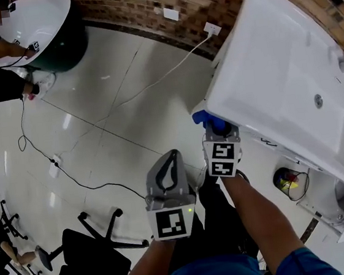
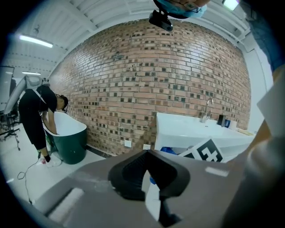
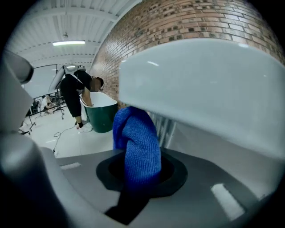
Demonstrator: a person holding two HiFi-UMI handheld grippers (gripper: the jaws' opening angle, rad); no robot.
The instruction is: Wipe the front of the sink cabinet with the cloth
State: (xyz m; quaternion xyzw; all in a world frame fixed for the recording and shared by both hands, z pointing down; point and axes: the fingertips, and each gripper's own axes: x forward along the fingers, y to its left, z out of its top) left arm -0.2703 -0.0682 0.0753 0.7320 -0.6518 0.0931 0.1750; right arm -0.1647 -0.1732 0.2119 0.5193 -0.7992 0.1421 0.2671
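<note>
Right gripper jaws clamping nubby blue cloth beneath glossy white sink, left gripper jaws closed

Right hand-held gripper has its jaws clamped on a bunched blue cloth, tucked right under the white sink rim. Way back, a person bends over a green tub by the brick wall.

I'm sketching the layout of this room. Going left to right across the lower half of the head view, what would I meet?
Black office chair → left claw → right claw, shut on the blue cloth → small round bin.
</note>
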